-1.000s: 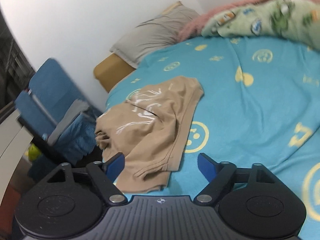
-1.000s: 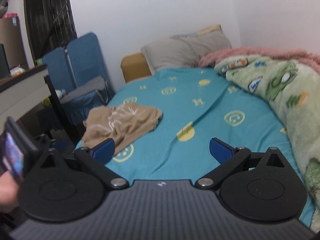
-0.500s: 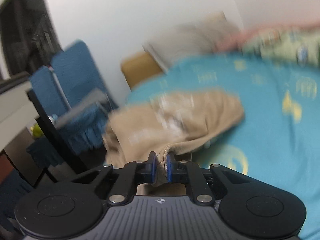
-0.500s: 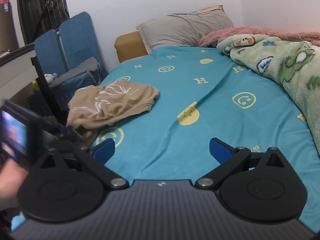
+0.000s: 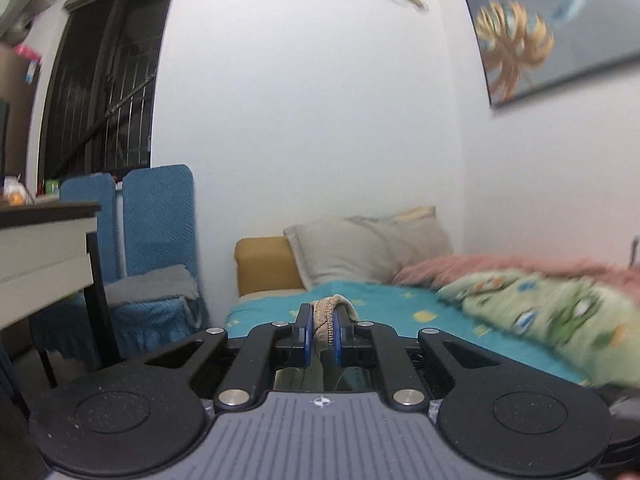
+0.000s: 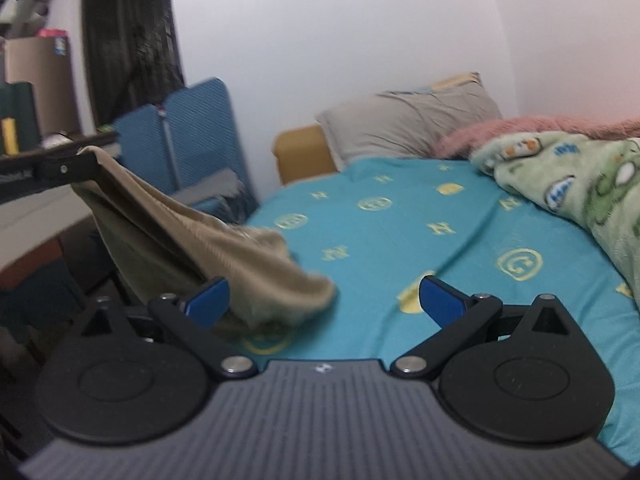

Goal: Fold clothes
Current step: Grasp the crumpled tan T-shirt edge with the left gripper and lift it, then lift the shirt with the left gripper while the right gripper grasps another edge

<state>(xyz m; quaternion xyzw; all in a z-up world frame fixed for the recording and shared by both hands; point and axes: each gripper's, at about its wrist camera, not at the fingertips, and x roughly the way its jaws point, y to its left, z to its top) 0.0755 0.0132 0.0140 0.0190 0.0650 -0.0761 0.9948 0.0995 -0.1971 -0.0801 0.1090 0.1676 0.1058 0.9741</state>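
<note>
My left gripper (image 5: 321,334) is shut on the hem of a tan garment (image 5: 330,316), with a fold of the cloth pinched between its blue pads. In the right wrist view the same tan garment (image 6: 224,256) hangs stretched from the left gripper (image 6: 78,166) at the upper left, sloping down to the teal bed sheet (image 6: 400,232), where its lower end still rests. My right gripper (image 6: 324,300) stands open low over the sheet, and its left finger sits just in front of the garment's lower edge without touching it.
A grey pillow (image 6: 408,120) and a tan headboard cushion (image 6: 300,152) lie at the head of the bed. A green and pink blanket (image 6: 580,184) is heaped along the right. Blue folding chairs (image 6: 192,136) and a white desk (image 5: 36,248) stand left of the bed.
The left gripper closed on the garment's hem and rose, tilting up to level, and lifted that end off the bed. The right gripper stayed open and shifted slightly towards the garment.
</note>
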